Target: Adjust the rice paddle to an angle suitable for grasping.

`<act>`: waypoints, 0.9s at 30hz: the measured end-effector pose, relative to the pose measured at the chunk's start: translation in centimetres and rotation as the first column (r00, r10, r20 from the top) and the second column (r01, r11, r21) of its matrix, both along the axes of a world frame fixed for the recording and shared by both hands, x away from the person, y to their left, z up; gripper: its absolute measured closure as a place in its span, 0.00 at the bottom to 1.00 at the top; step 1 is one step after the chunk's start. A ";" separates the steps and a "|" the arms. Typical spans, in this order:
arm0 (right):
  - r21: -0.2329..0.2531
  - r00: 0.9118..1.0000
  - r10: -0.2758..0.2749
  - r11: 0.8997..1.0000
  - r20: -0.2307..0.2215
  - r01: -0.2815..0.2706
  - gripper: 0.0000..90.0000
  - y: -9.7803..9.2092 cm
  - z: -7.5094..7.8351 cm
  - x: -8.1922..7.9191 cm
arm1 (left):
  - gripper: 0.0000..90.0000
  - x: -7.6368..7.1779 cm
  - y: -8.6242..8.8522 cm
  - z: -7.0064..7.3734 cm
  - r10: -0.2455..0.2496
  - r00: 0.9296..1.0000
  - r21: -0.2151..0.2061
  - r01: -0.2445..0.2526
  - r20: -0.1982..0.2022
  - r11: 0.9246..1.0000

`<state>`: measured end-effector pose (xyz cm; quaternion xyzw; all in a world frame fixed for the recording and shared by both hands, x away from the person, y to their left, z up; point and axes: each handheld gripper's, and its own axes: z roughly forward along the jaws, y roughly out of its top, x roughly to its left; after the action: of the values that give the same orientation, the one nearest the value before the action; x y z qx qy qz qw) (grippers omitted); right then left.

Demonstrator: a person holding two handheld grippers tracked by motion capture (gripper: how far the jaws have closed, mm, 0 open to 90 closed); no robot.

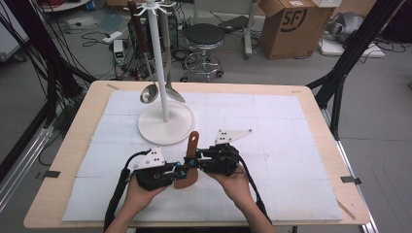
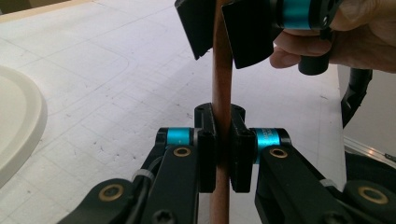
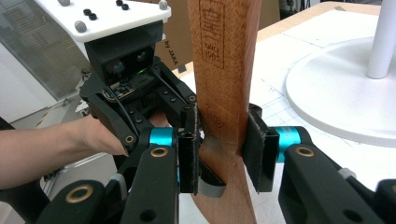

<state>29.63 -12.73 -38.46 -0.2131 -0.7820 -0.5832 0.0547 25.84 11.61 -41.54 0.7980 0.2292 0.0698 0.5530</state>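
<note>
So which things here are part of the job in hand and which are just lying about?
In the job:
- wooden spatula, held between both grippers
- left gripper, shut on it edge-on
- right gripper, closed on its flat faces
- white utensil stand, ladle and spoon hanging on it

Lying about:
- stool
- cardboard box
- floor cables

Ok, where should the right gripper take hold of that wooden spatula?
On the flat handle, just above the left gripper, whose jaws clamp its thin edges. Bring the right gripper from the side, pads on the broad faces, leaving the top free.
</note>
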 end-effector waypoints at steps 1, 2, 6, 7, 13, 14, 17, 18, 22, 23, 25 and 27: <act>0.001 1.000 0.000 1.000 0.000 0.000 0.77 0.0 0.0 0.0 | 0.93 0.0 0.0 0.0 -0.001 1.000 -0.001 0.001 0.000 1.000; 0.001 1.000 0.001 1.000 0.000 -0.001 0.77 0.0 0.0 0.0 | 0.93 0.0 0.0 0.0 -0.003 1.000 0.002 0.003 0.004 1.000; 0.043 1.000 0.005 0.999 -0.009 -0.005 0.76 -0.4 0.3 0.1 | 0.94 0.0 0.1 0.0 -0.007 1.000 0.007 0.007 0.003 1.000; 0.045 1.000 0.004 0.999 0.003 -0.004 0.76 -0.5 0.4 0.1 | 0.94 0.0 0.1 0.0 -0.008 1.000 0.006 0.008 0.003 1.000; 0.063 1.000 -0.002 0.998 0.020 0.001 0.77 -1.1 1.4 0.2 | 0.93 0.2 0.1 0.0 -0.018 1.000 0.006 0.018 0.005 1.000; 0.061 1.000 0.001 0.998 0.021 -0.003 0.78 -1.1 1.4 0.2 | 0.93 0.2 0.2 0.1 -0.021 1.000 0.010 0.021 0.005 1.000; 0.064 0.999 0.011 0.998 0.032 -0.013 0.84 -1.1 1.4 0.3 | 0.89 0.3 0.1 0.3 -0.039 0.999 0.004 0.039 -0.001 0.999; 0.070 0.999 0.014 0.997 0.039 -0.017 0.85 -1.1 1.5 0.3 | 0.88 0.2 0.1 0.4 -0.037 0.999 0.003 0.037 0.001 0.999; 0.083 0.999 0.019 0.996 0.051 -0.023 0.88 -1.3 1.7 0.2 | 0.86 0.4 -0.1 0.8 -0.049 0.999 0.004 0.049 0.004 0.999; 0.086 0.998 0.020 0.996 0.052 -0.024 0.88 -1.4 1.7 0.2 | 0.85 0.4 -0.1 0.9 -0.054 0.999 0.000 0.054 0.004 0.999; 0.090 0.998 0.021 0.996 0.061 -0.026 0.90 -1.5 1.8 0.1 | 0.84 0.4 -0.2 1.1 -0.064 0.998 -0.011 0.064 0.004 0.998; 0.091 0.997 0.025 0.995 0.070 -0.031 0.91 -1.7 1.9 0.1 | 0.83 0.4 -0.2 1.2 -0.073 0.997 -0.019 0.073 0.005 0.997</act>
<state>29.70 -14.39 -36.51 -0.1791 -0.7586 -0.6248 0.0456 26.24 11.36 -40.36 0.8005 0.1993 0.0492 0.5631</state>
